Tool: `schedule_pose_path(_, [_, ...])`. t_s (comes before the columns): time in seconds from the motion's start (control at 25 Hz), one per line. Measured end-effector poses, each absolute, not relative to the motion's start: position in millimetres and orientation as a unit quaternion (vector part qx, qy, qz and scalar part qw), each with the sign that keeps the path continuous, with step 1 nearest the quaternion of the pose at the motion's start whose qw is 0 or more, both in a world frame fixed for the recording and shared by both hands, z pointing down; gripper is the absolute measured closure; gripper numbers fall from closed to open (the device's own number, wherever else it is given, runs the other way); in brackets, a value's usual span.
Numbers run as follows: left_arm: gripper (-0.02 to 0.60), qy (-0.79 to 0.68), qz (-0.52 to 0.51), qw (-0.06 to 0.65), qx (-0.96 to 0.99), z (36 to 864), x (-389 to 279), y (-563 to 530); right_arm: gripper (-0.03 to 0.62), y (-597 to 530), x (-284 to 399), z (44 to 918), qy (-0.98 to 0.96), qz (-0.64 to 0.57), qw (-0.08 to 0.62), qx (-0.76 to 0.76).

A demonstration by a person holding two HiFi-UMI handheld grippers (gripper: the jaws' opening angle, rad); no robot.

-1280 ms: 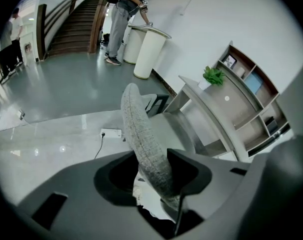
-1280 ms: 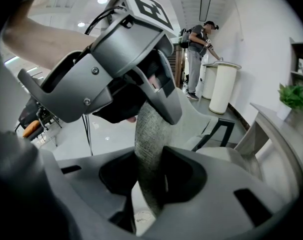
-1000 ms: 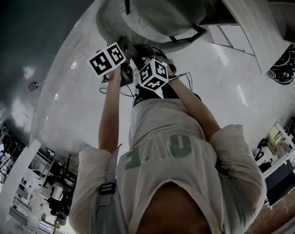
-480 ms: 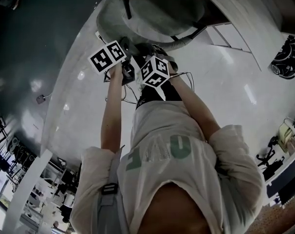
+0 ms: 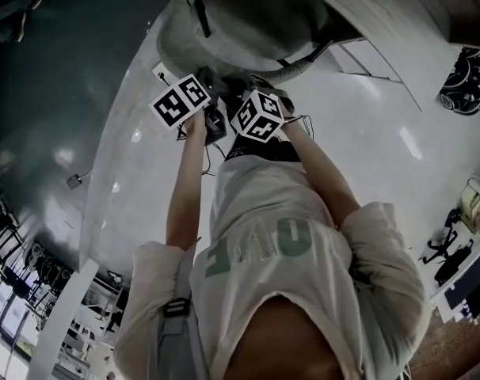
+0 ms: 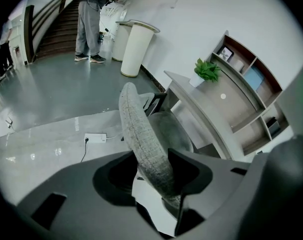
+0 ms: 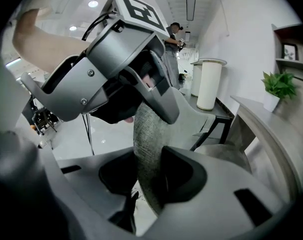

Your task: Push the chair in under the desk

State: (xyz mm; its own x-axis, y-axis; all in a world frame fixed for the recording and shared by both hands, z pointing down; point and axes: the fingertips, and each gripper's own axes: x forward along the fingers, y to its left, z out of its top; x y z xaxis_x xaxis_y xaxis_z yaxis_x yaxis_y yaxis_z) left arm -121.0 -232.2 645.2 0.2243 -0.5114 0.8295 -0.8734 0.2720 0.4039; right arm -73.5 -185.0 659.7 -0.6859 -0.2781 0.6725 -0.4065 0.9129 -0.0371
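Observation:
The grey fabric chair [image 5: 248,18] stands at the top of the head view, its seat partly under the curved white desk [image 5: 371,10]. Both grippers grip the top rim of its backrest side by side. In the left gripper view the backrest [image 6: 139,134] runs between the jaws of my left gripper [image 6: 159,176], with the seat [image 6: 174,131] and the desk [image 6: 201,101] beyond. My right gripper [image 7: 146,176] is closed on the same backrest [image 7: 149,144]; the left gripper [image 7: 116,79] sits just ahead of it on the rim.
A potted plant [image 6: 207,70] stands on the desk. A white power strip [image 6: 95,138] with a cable lies on the glossy floor to the chair's left. A white cylindrical stand [image 6: 136,49] and a standing person [image 6: 89,19] are farther off. Shelving [image 6: 251,84] is behind the desk.
The floor has slid back in the head view, so the person has moved forward a little with the chair. Both grippers have kept their hold on the backrest.

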Motion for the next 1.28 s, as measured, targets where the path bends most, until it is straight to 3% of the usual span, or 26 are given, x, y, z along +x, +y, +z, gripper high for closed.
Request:
schedule_pose_path(0.4, [0.360,-0.553,0.200,0.551,0.592,655.0,-79.9,-259.9,0.477,-216.2,-31.5,669.0,-0.889,0.098,0.395,0.210])
schedule_pose_path(1.28, [0.347,-0.518,0.217,0.559,0.610,667.1,-33.4,-331.8,0.477,-289.9,16.0,681.4,-0.856,0.115,0.425,0.273])
